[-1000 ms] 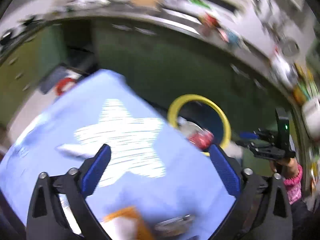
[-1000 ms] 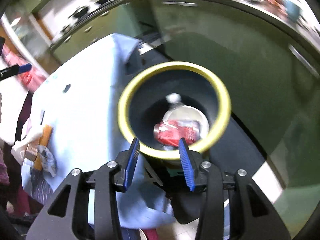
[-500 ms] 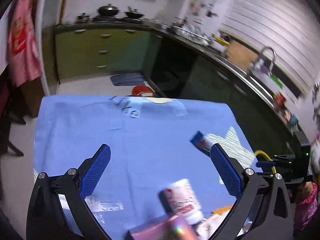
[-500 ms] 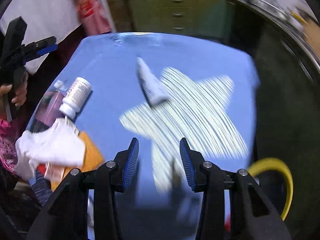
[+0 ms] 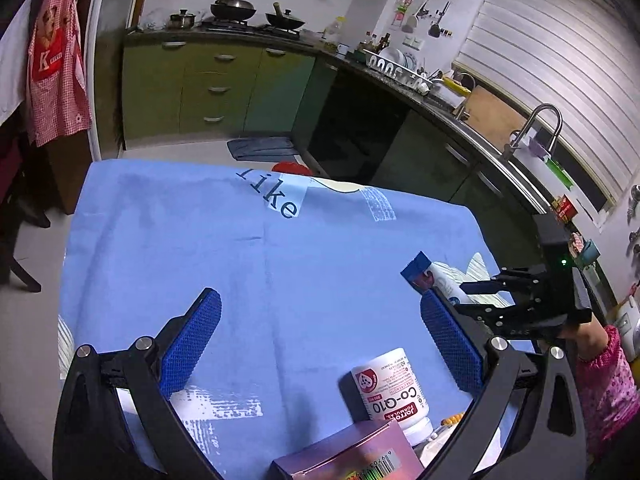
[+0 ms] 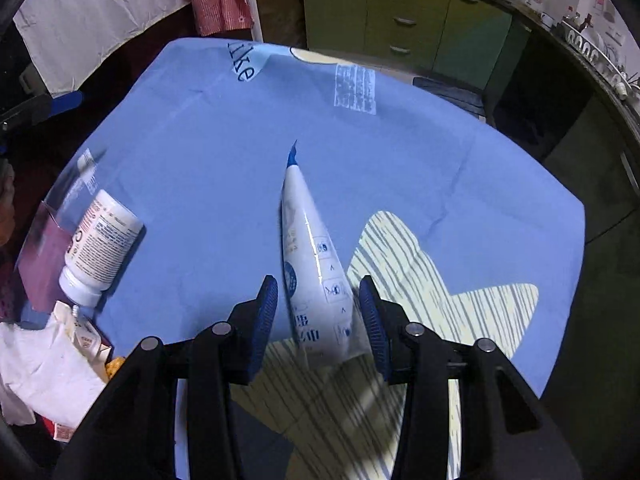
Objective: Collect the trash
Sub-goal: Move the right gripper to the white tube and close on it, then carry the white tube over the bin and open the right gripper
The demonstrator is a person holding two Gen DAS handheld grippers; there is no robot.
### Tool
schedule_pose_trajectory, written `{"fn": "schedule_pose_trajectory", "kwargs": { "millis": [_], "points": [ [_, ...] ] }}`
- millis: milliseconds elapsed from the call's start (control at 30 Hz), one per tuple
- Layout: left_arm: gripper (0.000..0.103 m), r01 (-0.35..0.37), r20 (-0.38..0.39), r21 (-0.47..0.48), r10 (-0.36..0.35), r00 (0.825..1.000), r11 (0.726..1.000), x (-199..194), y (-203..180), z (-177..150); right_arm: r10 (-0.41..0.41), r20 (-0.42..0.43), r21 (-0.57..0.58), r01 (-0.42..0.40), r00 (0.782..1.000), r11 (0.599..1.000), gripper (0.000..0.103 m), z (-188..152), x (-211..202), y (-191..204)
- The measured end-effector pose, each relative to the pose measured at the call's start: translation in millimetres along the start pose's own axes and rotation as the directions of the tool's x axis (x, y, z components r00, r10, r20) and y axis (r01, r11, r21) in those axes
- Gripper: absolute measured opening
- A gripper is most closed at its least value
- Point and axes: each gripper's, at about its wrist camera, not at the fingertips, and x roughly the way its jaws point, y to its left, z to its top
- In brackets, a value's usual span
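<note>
A white squeeze tube with a blue crimped end (image 6: 308,248) lies on the blue tablecloth (image 6: 400,152). My right gripper (image 6: 318,306) is open, its jaws on either side of the tube's wide end, not closed on it. The tube (image 5: 436,278) and right gripper (image 5: 480,292) also show at the right in the left wrist view. My left gripper (image 5: 320,336) is open and empty above the cloth. A white Co-Q10 bottle (image 5: 390,390) lies near it, next to a pink-purple box (image 5: 348,458).
White crumpled paper and wrappers (image 6: 44,364) lie at the table's left corner beside the bottle (image 6: 100,248). Green kitchen cabinets (image 5: 208,84), a counter with a sink (image 5: 532,128) and a red apron (image 5: 56,64) surround the table.
Both views swung away from the yellow-rimmed bin to the table. My right gripper came down over the white tube, which now lies between its jaws.
</note>
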Motion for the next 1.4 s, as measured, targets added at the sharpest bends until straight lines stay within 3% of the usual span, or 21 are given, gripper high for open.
{"fn": "schedule_pose_trajectory", "kwargs": {
  "millis": [233,400,733,933,1067,1200,1400],
  "points": [
    [0.098,0.006,-0.009,-0.001,-0.006,1.0,1.0,-4,-3,-6,-0.026,-0.019,-0.001,0.026,0.999,1.0,0.038,2,12,0],
    [0.098,0.009,-0.01,-0.001,-0.009,1.0,1.0,-3,-3,-9,-0.04,0.001,0.013,0.04,0.999,0.999,0.015,1,7,4],
    [0.098,0.021,-0.003,0.005,-0.021,1.0,1.0,-6,-7,-11,-0.029,0.089,0.107,0.019,0.996,0.994,0.013,-24,-40,9],
    [0.098,0.035,-0.009,0.024,-0.035,0.999,0.999,-6,-14,-13,-0.091,0.147,0.23,0.056,0.985,0.972,0.013,-79,-98,-1],
    [0.098,0.045,-0.006,0.043,-0.045,0.999,0.998,-9,-20,-16,-0.173,0.108,0.373,0.121,0.979,0.92,0.015,-139,-134,-32],
    [0.098,0.049,-0.003,0.045,-0.049,0.999,0.998,-11,-23,-16,-0.255,-0.018,0.533,0.225,0.967,0.816,0.018,-208,-150,-75],
    [0.098,0.049,-0.007,0.044,-0.049,0.999,0.998,-10,-24,-15,-0.237,-0.168,0.652,0.288,0.957,0.701,0.019,-267,-120,-121]
  ]
}}
